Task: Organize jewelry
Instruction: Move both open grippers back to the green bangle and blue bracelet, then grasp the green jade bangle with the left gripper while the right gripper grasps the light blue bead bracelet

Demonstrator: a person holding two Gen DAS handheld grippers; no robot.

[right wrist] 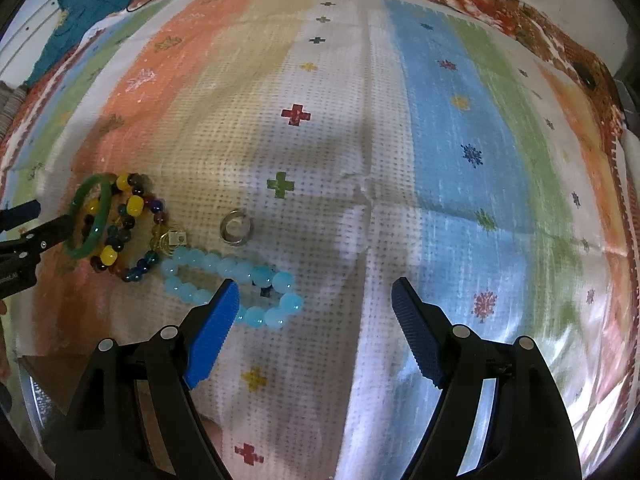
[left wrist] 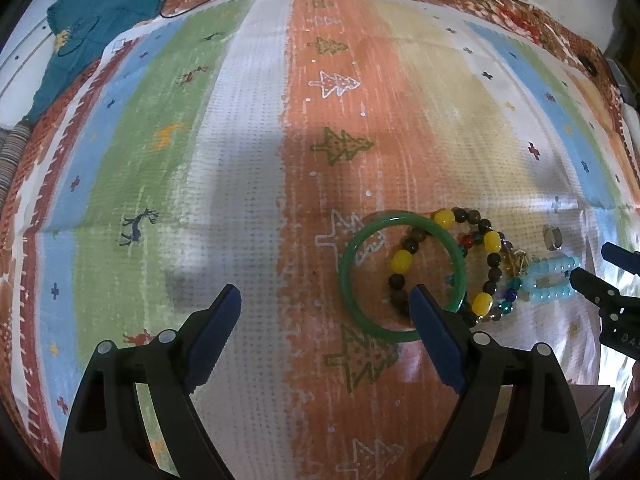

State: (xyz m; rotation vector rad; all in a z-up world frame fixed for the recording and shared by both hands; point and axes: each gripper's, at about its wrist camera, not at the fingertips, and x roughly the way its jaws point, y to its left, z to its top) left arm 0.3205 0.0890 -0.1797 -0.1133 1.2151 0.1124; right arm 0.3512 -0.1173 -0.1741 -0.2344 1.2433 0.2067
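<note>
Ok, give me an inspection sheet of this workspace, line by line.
Surface: striped patterned cloth, creased.
Job's things: green bangle overlapping a yellow-and-dark bead bracelet; pale blue bead bracelet beside them; silver ring lying apart.
Clutter: teal garment at the far left corner.
Grippers: left hand-held gripper open, one finger in front of the bangle; right hand-held gripper open, one finger in front of the blue bracelet. Neither holds anything.
Cables: thin dark cord along the far edge.
Surroundings: floral fabric under the cloth.
</note>
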